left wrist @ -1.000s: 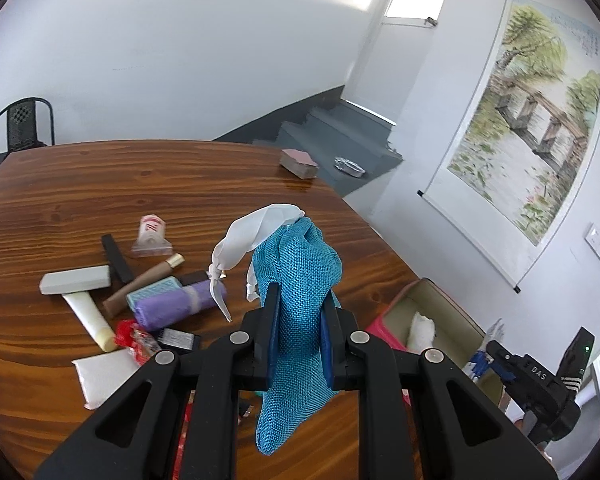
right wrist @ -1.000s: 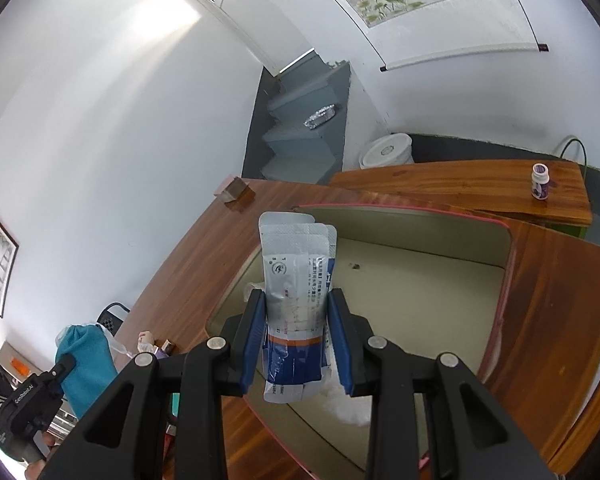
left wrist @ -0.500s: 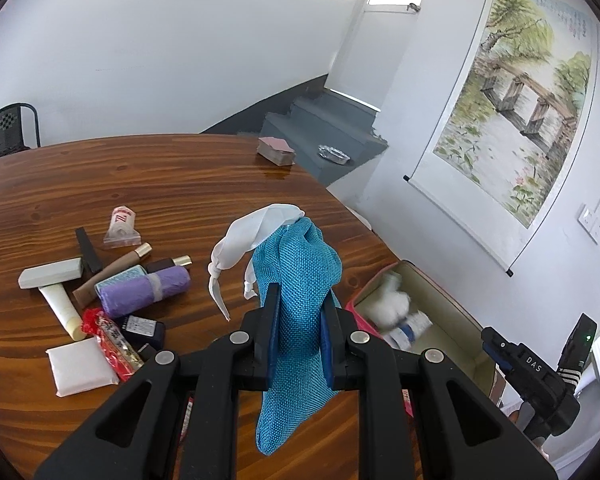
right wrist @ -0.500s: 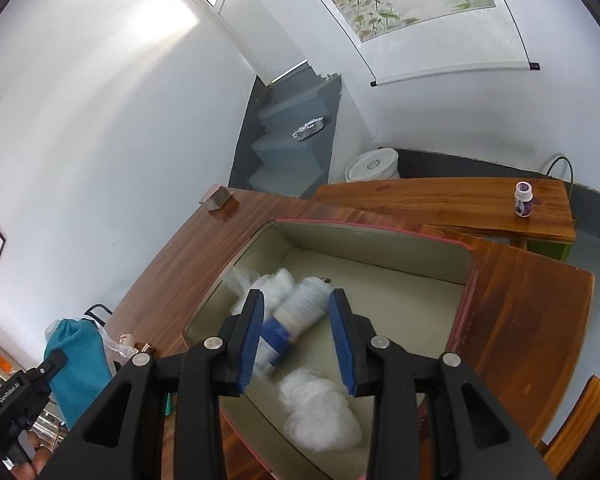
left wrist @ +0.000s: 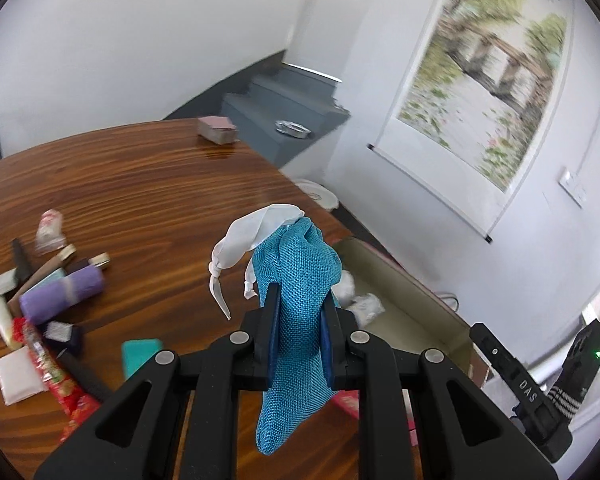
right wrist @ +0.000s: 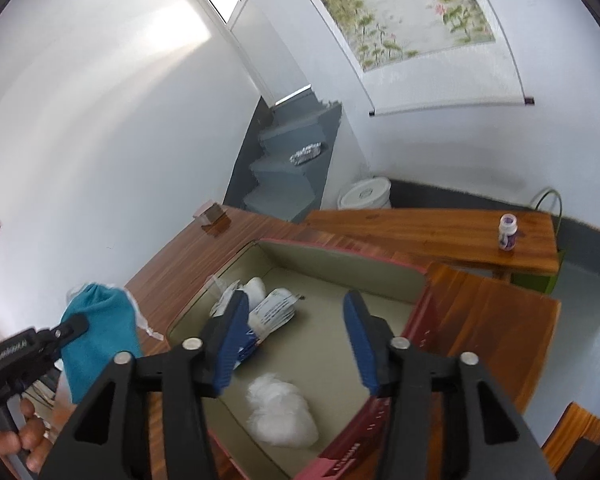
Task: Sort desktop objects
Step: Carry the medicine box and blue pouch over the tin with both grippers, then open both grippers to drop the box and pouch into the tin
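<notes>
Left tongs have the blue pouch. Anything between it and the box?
Nothing visible blocks it. The blue pouch, clamped in the left tongs, hangs over the table edge next to the box. The box is open-topped, with packets and white wadding on its floor. The right tongs are opening, empty, above it.

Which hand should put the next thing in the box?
Probably the left. The left gripper is shut on the blue pouch near the box. The right gripper, jaws opening over the box, holds nothing.

Teal drawstring pouch (left wrist: 298, 304), hanging pinched.
</notes>
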### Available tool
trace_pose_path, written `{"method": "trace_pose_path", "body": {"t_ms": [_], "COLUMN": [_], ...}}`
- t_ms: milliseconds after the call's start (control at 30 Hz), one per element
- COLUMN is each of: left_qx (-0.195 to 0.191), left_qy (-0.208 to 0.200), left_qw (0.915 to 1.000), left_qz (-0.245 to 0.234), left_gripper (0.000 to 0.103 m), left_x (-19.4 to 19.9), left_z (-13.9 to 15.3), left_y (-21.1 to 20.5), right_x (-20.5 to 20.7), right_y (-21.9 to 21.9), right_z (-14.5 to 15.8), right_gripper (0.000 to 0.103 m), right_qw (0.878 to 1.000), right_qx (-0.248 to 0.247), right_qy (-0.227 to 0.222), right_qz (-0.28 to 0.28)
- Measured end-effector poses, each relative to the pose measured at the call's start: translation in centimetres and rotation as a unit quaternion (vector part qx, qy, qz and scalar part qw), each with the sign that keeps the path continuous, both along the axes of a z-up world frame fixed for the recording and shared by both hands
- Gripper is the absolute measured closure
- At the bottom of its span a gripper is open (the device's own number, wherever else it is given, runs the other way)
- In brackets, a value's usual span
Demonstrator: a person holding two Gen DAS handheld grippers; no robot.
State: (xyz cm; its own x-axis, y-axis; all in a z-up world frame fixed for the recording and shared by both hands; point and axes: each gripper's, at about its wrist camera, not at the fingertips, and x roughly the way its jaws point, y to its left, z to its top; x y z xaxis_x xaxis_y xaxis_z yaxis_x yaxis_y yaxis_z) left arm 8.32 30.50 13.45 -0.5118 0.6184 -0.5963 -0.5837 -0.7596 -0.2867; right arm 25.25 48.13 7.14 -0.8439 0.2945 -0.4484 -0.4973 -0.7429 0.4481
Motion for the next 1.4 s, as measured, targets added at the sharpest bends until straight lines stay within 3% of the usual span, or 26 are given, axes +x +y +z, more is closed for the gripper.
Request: {"method": "trace_pose_path", "body": {"t_ms": [200,367,467,633,767,1067,1400], "left_qx": [-0.015,-0.022,-0.02,-0.017,-0.022,-0.009,-0.004], "left_qy": [0.016,0.005,-0.014,-0.003,0.019,0.01,0.002], "left_qw": [0.9982,0.9941,0.9905,0.9871,0.991,0.9984,0.9995], "left_qz": [-0.055,-0.106,-0.135,-0.159,-0.131,-0.054,0.031], "left_gripper": [0.085,0.083,0.069,0.058,0.054,0.046,0.044], "left_x": [1.7,3.3,4.1,5.5,5.1,2.2,-1.0], "left_z": [0.7,0.3,-0.3,-0.1,0.5,0.4,-0.3], "left_y": [5.3,9.4,11.3,12.5,11.1,5.6,-2.5], "right_x": [1.8,3.3,4.0,4.2,3.9,1.9,-1.4], "right_y": [1.3,3.0,3.8,4.2,3.9,0.6,-4.4], "right_z": [0.2,0.2,-0.1,-0.3,-0.2,0.5,1.0], "right_gripper": [0.039,0.034,0.029,0.025,0.025,0.023,0.022], "right_qw": [0.999,0.998,0.997,0.997,0.997,0.999,0.998], "right_qx": [0.012,0.004,0.002,0.005,0.005,0.023,0.041], "right_qy": [0.016,0.025,0.027,0.023,0.024,0.018,0.004], "right_qz": [-0.028,-0.057,-0.072,-0.076,-0.07,-0.027,0.043]}}
